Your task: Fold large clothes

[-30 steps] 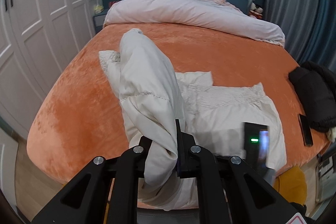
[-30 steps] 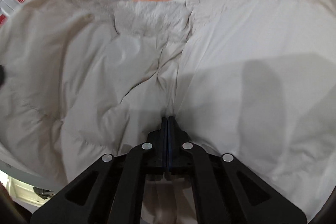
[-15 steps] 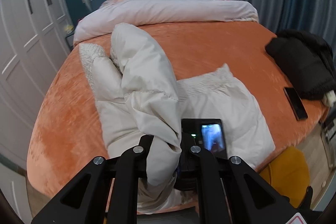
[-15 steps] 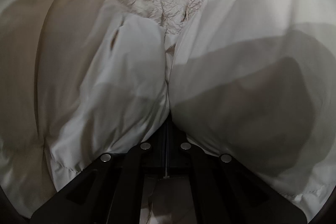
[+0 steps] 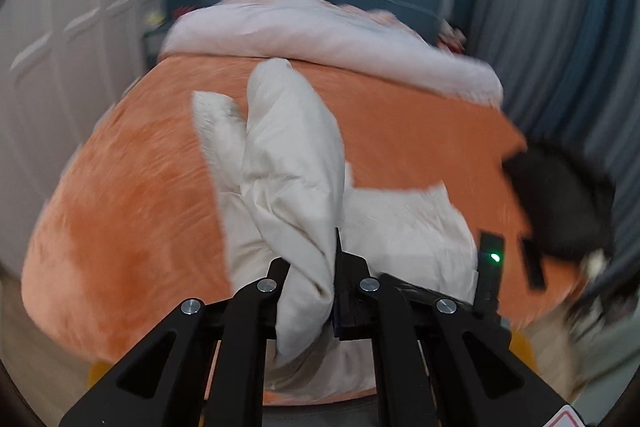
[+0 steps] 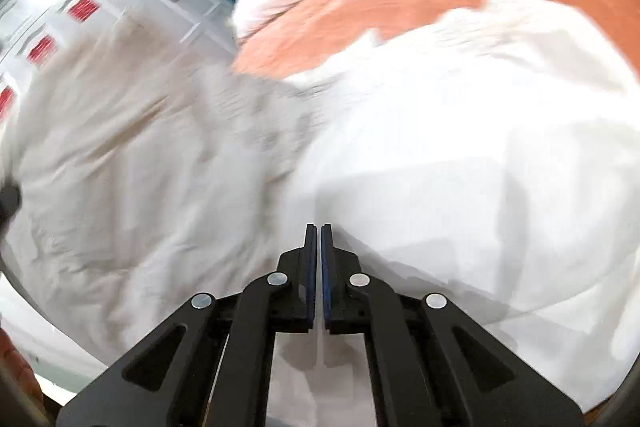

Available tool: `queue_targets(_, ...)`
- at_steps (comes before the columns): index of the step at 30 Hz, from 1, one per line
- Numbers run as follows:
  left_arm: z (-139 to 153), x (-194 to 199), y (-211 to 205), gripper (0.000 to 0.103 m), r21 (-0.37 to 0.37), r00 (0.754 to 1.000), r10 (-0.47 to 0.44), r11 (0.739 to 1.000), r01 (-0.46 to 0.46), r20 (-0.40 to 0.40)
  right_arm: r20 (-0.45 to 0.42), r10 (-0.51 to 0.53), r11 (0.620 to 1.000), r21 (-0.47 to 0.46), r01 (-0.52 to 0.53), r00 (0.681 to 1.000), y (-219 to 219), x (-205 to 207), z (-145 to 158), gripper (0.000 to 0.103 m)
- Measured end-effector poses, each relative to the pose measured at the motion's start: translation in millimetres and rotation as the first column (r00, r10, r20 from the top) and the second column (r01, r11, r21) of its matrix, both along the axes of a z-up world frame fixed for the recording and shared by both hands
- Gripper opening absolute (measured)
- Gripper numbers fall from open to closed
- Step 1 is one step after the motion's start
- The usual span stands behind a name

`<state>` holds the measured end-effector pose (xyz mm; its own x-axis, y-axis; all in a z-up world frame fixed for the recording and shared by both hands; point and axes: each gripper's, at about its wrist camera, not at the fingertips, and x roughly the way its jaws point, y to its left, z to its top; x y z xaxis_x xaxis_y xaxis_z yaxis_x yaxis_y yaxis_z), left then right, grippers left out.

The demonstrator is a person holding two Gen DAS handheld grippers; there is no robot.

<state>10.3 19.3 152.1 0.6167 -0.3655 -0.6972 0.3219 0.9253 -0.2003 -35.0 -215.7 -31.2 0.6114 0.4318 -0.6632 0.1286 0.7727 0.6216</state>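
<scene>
Two grippers are counted, one per wrist view. The left gripper point(image 5: 320, 283) is clamped on a bunched fold of the one cream padded garment point(image 5: 296, 163); the pinched cloth is seen rising from between the jaws toward twelve o'clock, while the rest of the garment is spread flat from nine to three o'clock around the tongs. The right gripper point(image 6: 319, 251) is seen with its jaws together, blue pads almost touching, and no cloth is visible between the tips; the garment point(image 6: 460, 155) fills the view beneath and ahead of it, from eight to four o'clock. One orange bed cover point(image 5: 132, 195) is seen under the garment, one pale duvet point(image 5: 328, 31) is heaped at twelve o'clock, and one black garment point(image 5: 560, 203) lies at three o'clock.
</scene>
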Motion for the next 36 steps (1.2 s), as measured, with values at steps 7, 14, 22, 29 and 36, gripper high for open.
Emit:
queue_targets(7,16.9,0.1,15.6,0.003,-0.087,1.000,0.014,0.996,-0.013,0.006,-0.093,0.110,0.994,-0.004,-0.111,0.990,28.0,7.6,-34.2,0.000)
queue_targets(14,11.1,-25.4,-105.4,0.003,0.027,0.955,-0.291,0.957,0.290,0.058,-0.081,0.091,0.984,0.163,-0.077,0.993,19.1,5.4,-58.7,0.000)
queue_targets(22,-51.0,-57.6,-224.8,0.003,0.161,0.846,-0.532,0.832,0.530,-0.036,-0.003,-0.055,0.961,0.273,0.053,0.998,-47.8,-55.1,-37.8,0.000)
queue_targets(29,-124.8,-74.8,-263.3,0.003,0.230,0.797,-0.585,0.763,0.604,-0.151,0.095,-0.284,0.956,0.106,0.274,0.954,-160.4,-135.4,28.3,0.003)
queue_targets(36,-172.8,-98.9,-289.0,0.004,0.339,0.771,-0.620,0.700,0.628,-0.149,0.216,-0.105,0.985,-0.114,0.132,0.971,-154.0,-98.8,104.2,0.040)
